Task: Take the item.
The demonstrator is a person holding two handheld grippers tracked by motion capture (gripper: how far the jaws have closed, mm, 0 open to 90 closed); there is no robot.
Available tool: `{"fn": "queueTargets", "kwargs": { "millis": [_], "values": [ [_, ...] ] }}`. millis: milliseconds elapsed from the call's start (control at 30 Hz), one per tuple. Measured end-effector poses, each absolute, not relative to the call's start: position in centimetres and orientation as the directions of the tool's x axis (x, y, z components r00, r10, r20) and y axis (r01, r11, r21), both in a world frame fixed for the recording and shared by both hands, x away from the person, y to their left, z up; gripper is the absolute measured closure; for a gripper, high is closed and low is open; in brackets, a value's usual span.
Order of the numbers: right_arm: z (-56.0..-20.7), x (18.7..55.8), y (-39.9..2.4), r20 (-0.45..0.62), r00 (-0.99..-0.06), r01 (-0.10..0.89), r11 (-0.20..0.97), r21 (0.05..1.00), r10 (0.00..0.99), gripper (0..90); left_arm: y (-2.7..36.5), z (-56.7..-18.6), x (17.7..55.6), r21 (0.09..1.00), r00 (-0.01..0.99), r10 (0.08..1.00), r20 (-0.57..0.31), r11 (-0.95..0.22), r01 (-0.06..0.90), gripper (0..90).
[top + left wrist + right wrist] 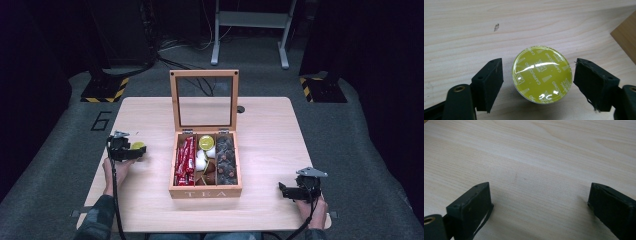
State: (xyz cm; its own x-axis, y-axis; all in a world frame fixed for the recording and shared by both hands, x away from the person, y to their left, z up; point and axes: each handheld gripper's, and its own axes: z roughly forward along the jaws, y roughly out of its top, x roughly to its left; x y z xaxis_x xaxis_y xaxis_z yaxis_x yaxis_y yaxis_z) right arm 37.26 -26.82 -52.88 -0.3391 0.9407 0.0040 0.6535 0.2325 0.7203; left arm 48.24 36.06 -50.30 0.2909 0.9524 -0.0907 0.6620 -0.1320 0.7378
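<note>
A round yellow-lidded cappuccino capsule (542,74) stands on the table between the jaws of my left gripper (539,86), with a small gap on each side, so the gripper is open around it. From above, the capsule (137,146) sits left of the wooden tea box (205,191), at my left gripper (134,151). The box lid stands upright and open. Inside are red sachets (185,160), a yellow capsule (205,143) with white ones, and dark capsules (225,159). My right gripper (285,190) rests open near the front right; its own view (539,202) has bare wood between the jaws.
The light wooden table (270,135) has free room on both sides of the box. A corner of the box (625,35) is at the right edge of the left gripper view. A small dark hole (241,109) marks the table behind the lid.
</note>
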Motion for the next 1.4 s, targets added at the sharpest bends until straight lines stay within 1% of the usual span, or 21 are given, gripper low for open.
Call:
{"fn": "queueTargets", "kwargs": {
  "millis": [67, 100, 167, 367, 667, 1033, 1233, 1400],
  "values": [
    [-52.9, 37.3, -26.8, 0.004, -0.339, 0.653, 0.233, 0.720, 0.941, 4.2, 36.1, -49.9, 48.0, 0.743, 0.298, 0.950, -0.091, -0.134, 0.656, 20.3],
    [-52.9, 37.3, -26.8, 0.004, -0.339, 0.653, 0.232, 0.720, 0.941, 4.3, 36.0, -49.7, 47.8, 0.743, 0.296, 0.949, -0.107, -0.121, 0.658, 19.2],
    [-52.9, 37.3, -26.8, 0.004, -0.339, 0.654, 0.232, 0.720, 0.941, 4.2, 36.1, -49.3, 47.6, 0.748, 0.308, 0.945, -0.106, -0.128, 0.651, 15.5],
    [-52.9, 37.3, -26.8, 0.002, -0.341, 0.653, 0.235, 0.720, 0.940, 4.4, 36.1, -48.0, 46.4, 0.766, 0.337, 0.930, -0.148, -0.108, 0.634, 13.6],
    [-52.9, 37.2, -26.8, 0.002, -0.339, 0.652, 0.233, 0.722, 0.941, 4.4, 36.2, -45.5, 43.7, 0.804, 0.365, 0.923, -0.124, -0.122, 0.582, 6.7],
    [-52.9, 37.2, -26.8, 0.002, -0.338, 0.651, 0.233, 0.722, 0.941, 4.5, 37.0, -44.2, 40.6, 0.824, 0.390, 0.917, -0.085, -0.155, 0.545, 5.0],
    [-52.9, 37.2, -26.8, 0.002, -0.338, 0.651, 0.232, 0.722, 0.941, 4.5, 37.6, -44.3, 38.7, 0.832, 0.391, 0.918, -0.072, -0.161, 0.531, 4.9],
    [-52.9, 37.3, -26.8, 0.002, -0.338, 0.652, 0.233, 0.722, 0.941, 4.5, 37.9, -45.0, 37.4, 0.827, 0.384, 0.921, -0.061, -0.169, 0.537, 5.0]
  ]
}}
